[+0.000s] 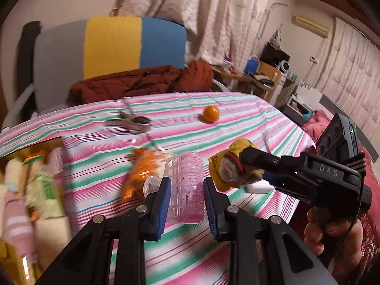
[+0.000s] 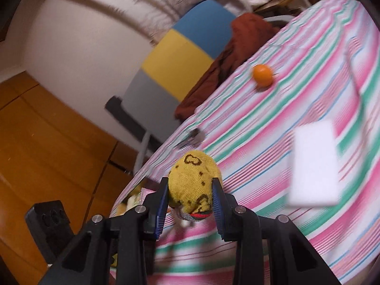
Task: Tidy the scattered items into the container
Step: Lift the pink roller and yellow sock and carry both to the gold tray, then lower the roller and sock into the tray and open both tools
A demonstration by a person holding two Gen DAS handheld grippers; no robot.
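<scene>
With several items already in the box (image 1: 28, 166), a plastic bottle (image 1: 186, 185) was pinched by the left gripper (image 1: 187, 201) and a yellow sock (image 2: 192, 185) by the right gripper (image 2: 190, 204) above the desk (image 1: 249, 128), where an orange (image 1: 211, 113), sponge (image 2: 313, 163), scissors (image 1: 133, 122) and snack packet (image 1: 140, 173) remained.

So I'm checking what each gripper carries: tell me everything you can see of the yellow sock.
The yellow sock is a balled-up knit bundle, mustard yellow with dark brown looping marks and a cuff banded red, green and grey. The right gripper is shut on it, its blue pads pressing both sides. It looks held clear of the striped tablecloth, with the cuff end nearest the gripper's body.
</scene>
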